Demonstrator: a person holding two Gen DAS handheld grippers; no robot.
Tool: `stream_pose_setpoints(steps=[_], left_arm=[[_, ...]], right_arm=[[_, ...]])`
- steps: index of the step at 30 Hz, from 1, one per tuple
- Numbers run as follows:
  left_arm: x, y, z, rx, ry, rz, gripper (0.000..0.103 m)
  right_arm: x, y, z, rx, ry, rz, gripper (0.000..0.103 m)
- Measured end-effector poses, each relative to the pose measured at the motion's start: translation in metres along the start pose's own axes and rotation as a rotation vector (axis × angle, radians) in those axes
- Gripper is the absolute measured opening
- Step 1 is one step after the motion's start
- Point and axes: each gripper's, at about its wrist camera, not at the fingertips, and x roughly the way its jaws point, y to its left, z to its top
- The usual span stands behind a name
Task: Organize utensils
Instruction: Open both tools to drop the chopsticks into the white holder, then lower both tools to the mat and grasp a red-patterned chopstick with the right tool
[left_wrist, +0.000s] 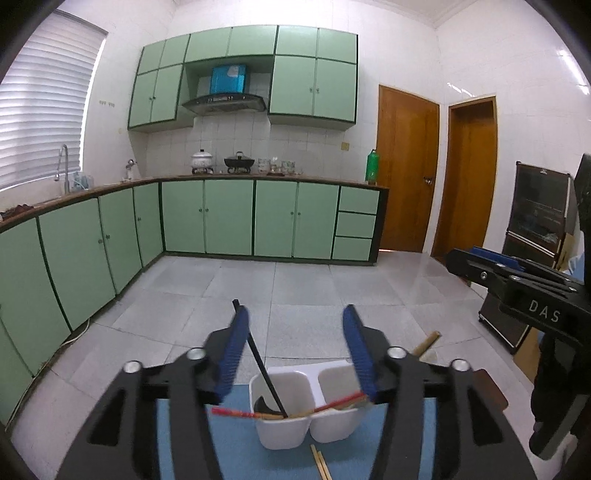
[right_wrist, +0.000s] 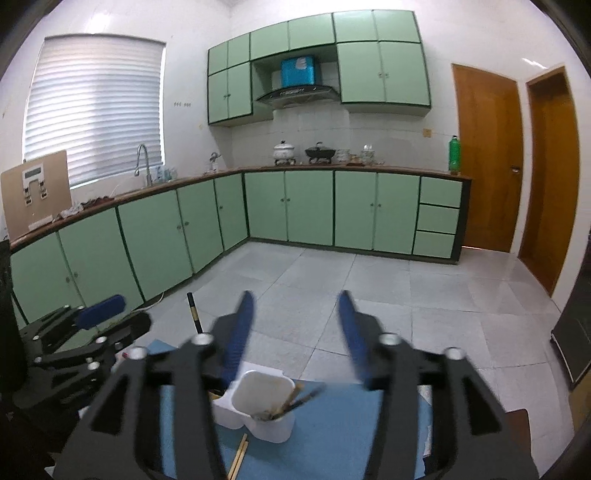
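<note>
A white two-compartment utensil holder (left_wrist: 280, 435) stands on a blue mat (left_wrist: 229, 454). A black chopstick (left_wrist: 258, 354) leans up out of its left compartment. Red chopsticks (left_wrist: 332, 402) lie across both rims. My left gripper (left_wrist: 295, 314) is open above and just behind the holder, with nothing between its blue pads. In the right wrist view the holder (right_wrist: 273, 430) has brown and dark sticks in its near compartment. My right gripper (right_wrist: 295, 295) is open above it and holds nothing. A pair of wooden chopsticks (right_wrist: 240, 454) lies on the mat in front of the holder.
The other hand's gripper shows at the right edge (left_wrist: 476, 258) and at the left edge (right_wrist: 103, 310). Beyond the table are a tiled floor, green cabinets (left_wrist: 229, 218) and wooden doors (left_wrist: 406, 173). A dark cabinet (left_wrist: 535, 214) stands at the right.
</note>
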Motion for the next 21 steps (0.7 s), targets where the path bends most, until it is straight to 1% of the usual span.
stream_pose_setpoints(steps=[1,2,3,6,8,12,16,19,21], left_arm=[[-0.008,-0.001,-0.002,0.008,-0.005,0.007,0.062],[-0.013,-0.002,-0.003,0.012,-0.009,0.013,0.07],[-0.02,-0.003,-0.006,0.013,-0.015,0.014,0.074],[-0.042,-0.007,-0.022,0.007,-0.017,-0.002,0.082],[-0.056,-0.008,-0.037,-0.007,-0.006,-0.004,0.084],[-0.072,-0.008,-0.072,-0.029,0.037,0.008,0.087],[-0.081,-0.011,-0.115,-0.02,0.112,0.041,0.089],[-0.08,-0.008,-0.152,-0.036,0.202,0.05,0.089],[-0.08,-0.008,-0.173,-0.039,0.248,0.062,0.089]], right_arm=[[-0.004,-0.002,-0.003,0.003,-0.006,-0.002,0.061],[-0.011,-0.004,-0.007,0.003,-0.011,-0.01,0.069],[-0.018,-0.005,-0.012,0.002,-0.014,-0.019,0.079],[-0.042,-0.007,-0.032,0.0,-0.026,-0.029,0.09],[-0.056,-0.008,-0.05,0.007,-0.019,-0.026,0.091],[-0.077,-0.012,-0.092,0.059,0.03,-0.005,0.095],[-0.086,-0.008,-0.143,0.09,0.124,0.004,0.095],[-0.089,0.0,-0.179,0.108,0.191,0.001,0.095],[-0.089,0.007,-0.198,0.12,0.232,0.0,0.095]])
